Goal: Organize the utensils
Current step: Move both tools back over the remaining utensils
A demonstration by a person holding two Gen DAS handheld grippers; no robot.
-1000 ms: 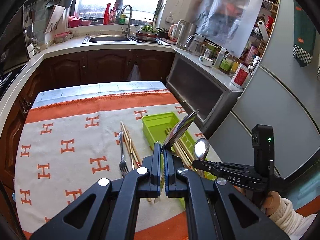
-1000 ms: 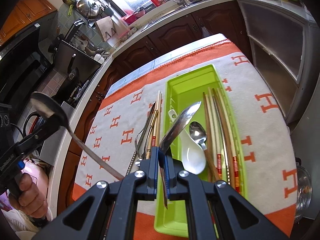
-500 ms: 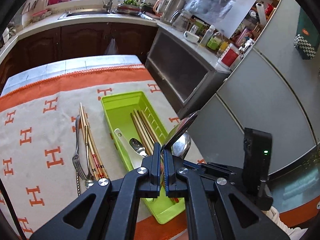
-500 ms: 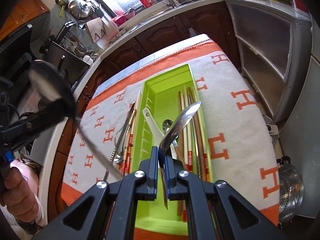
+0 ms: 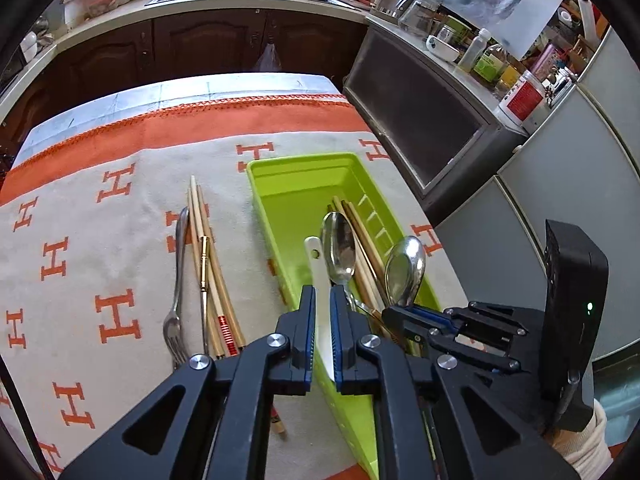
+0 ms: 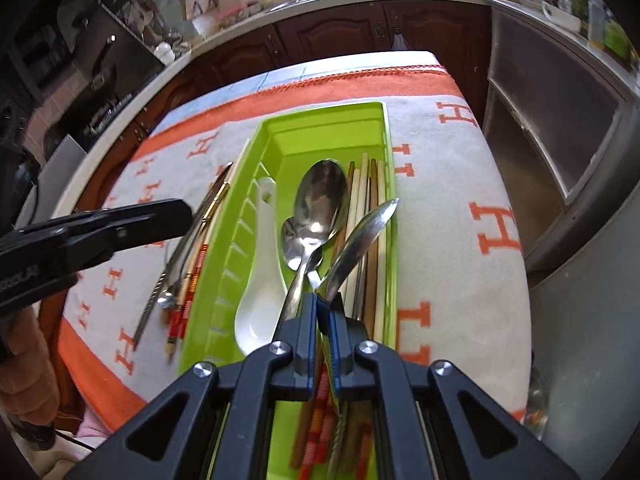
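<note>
Where the left wrist view looks down its own fingers, the left gripper [image 5: 323,312] stands slightly parted, with nothing clamped; a white spoon [image 5: 320,280] shows through the gap. A steel spoon [image 5: 339,250] lies in the green tray [image 5: 280,204] beside chopsticks [image 5: 362,236]. To the right, the right gripper [image 5: 404,312] is closed on a second spoon [image 5: 405,270], bowl raised above the tray's right rim. A fork [image 5: 176,280] and loose chopsticks [image 5: 208,256] lie on the cloth [image 5: 100,240], left of the tray.

The right wrist view shows the right gripper [image 6: 323,304] pinching that spoon's [image 6: 362,232] handle, the bowl seen edge-on over the tray's [image 6: 320,120] chopsticks [image 6: 366,200]. Only here do two steel spoons [image 6: 316,208] show, overlapping, with the white spoon's [image 6: 260,280] bowl visible. The left gripper [image 6: 120,224] hovers over the cloth's utensils; its jaws cannot be judged here.
</note>
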